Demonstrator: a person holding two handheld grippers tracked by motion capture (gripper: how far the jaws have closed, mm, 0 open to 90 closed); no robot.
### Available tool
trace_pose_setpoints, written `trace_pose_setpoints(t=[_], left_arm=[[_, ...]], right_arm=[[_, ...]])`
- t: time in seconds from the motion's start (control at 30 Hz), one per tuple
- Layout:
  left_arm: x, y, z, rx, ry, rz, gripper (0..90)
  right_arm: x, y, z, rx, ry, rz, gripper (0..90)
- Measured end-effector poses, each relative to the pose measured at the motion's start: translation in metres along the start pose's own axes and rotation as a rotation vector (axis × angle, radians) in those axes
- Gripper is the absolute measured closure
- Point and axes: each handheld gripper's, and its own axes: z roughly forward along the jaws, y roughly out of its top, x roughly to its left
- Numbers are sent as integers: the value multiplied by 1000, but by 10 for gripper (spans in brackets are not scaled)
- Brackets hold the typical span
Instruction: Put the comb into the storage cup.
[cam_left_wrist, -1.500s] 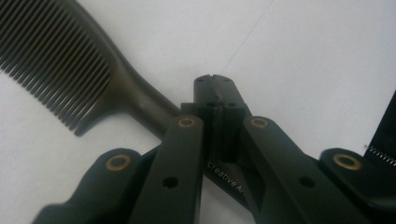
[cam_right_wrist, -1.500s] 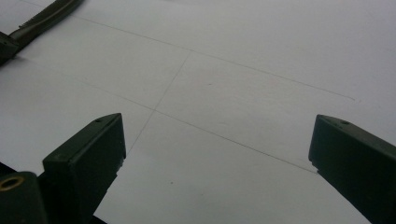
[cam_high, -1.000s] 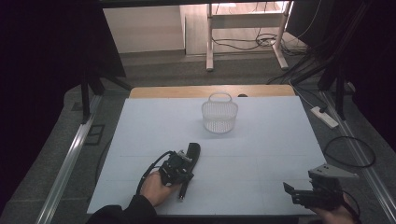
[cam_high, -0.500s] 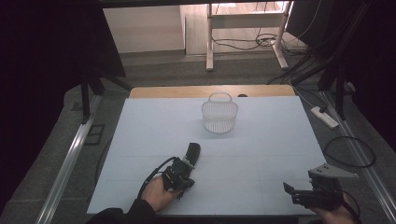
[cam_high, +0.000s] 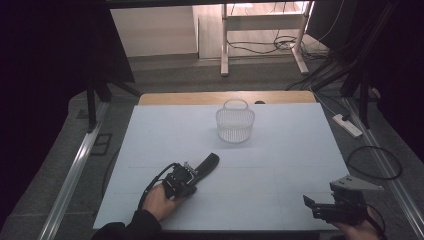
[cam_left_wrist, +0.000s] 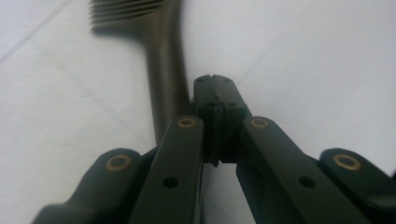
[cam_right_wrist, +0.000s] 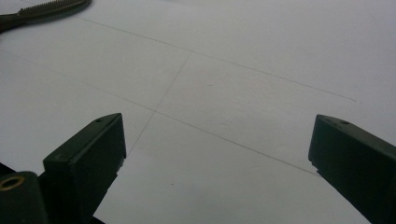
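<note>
Black and flat, a comb lies on the white table at about seven o'clock from the table's middle, its length running from roughly seven o'clock up toward one o'clock. The left gripper sits at the comb's near, seven-o'clock end, held by the person's left hand. In the left gripper view, the gripper has its jaws closed together, tip against tip, with nothing between them; the comb's handle lies just beside the tips at nine o'clock, and the teeth show blurred at eleven o'clock. Whether the tips touch the handle cannot be told.

At five o'clock on the table, well apart from the comb, the right gripper rests low over the near edge. In its own view its jaws stand wide apart over bare table, the comb far off at eleven o'clock.

A white mesh basket stands upright at twelve o'clock, toward the far edge.
</note>
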Motion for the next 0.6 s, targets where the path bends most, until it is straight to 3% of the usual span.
trace_pose_setpoints(t=[0.03, 0.33, 0.6], left_arm=[[3, -1, -1, -8, -12, -14, 891], [1, 1, -9, -44, -40, -13, 891], [-4, 3, -26, -88, -37, 12, 841]], right_arm=[[0, 0, 0, 0, -1, 1, 46], [0, 0, 0, 1, -1, 2, 45], [0, 0, 0, 2, -2, 4, 46]])
